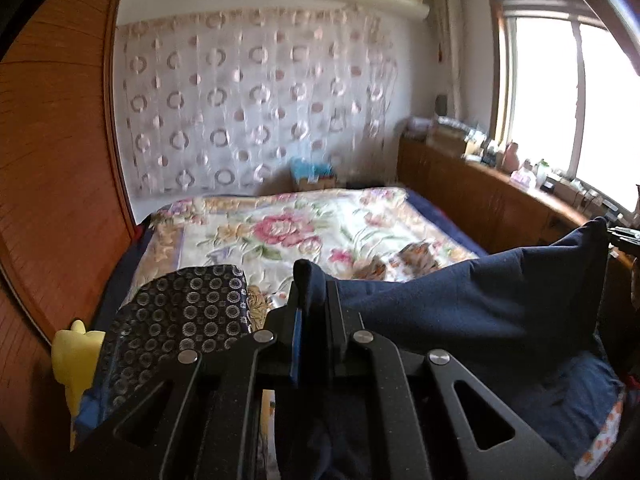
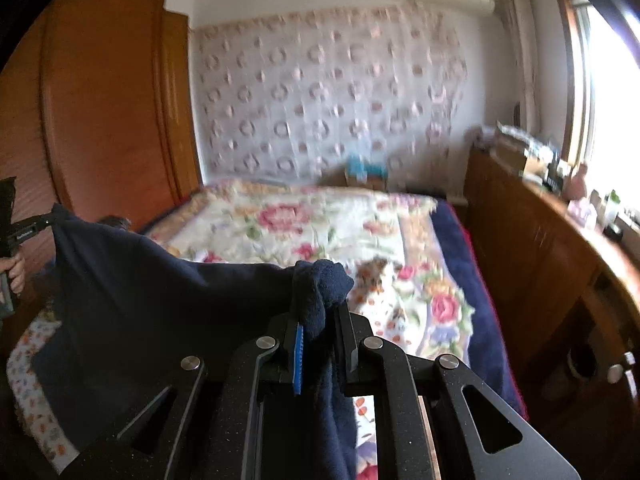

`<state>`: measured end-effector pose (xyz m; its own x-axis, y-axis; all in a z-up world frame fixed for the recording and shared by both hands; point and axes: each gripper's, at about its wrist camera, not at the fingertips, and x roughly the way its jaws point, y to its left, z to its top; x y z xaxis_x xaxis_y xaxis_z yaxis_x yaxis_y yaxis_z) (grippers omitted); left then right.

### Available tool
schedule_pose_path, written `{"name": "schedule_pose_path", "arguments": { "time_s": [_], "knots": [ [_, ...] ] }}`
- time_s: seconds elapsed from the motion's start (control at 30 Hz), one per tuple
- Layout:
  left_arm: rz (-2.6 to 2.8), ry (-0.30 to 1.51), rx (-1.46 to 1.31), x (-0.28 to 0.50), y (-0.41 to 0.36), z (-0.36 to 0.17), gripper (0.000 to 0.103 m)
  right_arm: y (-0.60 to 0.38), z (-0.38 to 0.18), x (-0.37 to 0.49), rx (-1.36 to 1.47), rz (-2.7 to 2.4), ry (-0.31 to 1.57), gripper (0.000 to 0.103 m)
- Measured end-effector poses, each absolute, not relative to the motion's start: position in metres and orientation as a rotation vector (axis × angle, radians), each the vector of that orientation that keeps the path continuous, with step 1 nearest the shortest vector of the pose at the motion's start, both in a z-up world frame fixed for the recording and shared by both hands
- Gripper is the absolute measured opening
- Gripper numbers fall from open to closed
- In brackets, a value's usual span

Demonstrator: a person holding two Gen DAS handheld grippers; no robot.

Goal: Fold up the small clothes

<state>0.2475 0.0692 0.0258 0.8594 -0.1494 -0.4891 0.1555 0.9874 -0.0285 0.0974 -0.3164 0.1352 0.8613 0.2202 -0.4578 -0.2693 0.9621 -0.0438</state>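
Observation:
A navy blue garment (image 1: 480,304) hangs stretched between my two grippers above the bed. My left gripper (image 1: 314,300) is shut on one corner of it, the cloth bunched between the fingers. My right gripper (image 2: 320,312) is shut on the other corner, with the navy garment (image 2: 160,304) spreading away to the left. The left gripper also shows at the far left of the right wrist view (image 2: 36,226), and the right gripper at the far right edge of the left wrist view (image 1: 622,236).
A floral blanket (image 1: 288,232) covers the bed below. A dark ring-patterned cloth (image 1: 180,320) and a yellow item (image 1: 74,356) lie at the near left. A wooden wardrobe (image 2: 100,100) stands left; a cluttered wooden headboard shelf (image 1: 500,184) runs along the right under the window.

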Motion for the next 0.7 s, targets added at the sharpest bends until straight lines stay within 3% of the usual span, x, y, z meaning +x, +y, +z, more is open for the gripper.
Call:
{"name": "schedule_pose_path", "arguments": {
  "time_s": [0.23,0.63,0.7],
  "knots": [
    [-0.149,0.584,0.013,0.287,0.062,0.002,0.01,-0.31,0.152,0.139,-0.089,0.238,0.538,0.012],
    [-0.128,0.703,0.045,0.321,0.058,-0.028,0.013,-0.32,0.11,0.179,-0.078,0.242,0.625,0.012],
    [-0.13,0.712,0.054,0.32,0.059,-0.03,0.022,-0.32,0.104,0.188,-0.076,0.234,0.647,0.025]
  ]
}}
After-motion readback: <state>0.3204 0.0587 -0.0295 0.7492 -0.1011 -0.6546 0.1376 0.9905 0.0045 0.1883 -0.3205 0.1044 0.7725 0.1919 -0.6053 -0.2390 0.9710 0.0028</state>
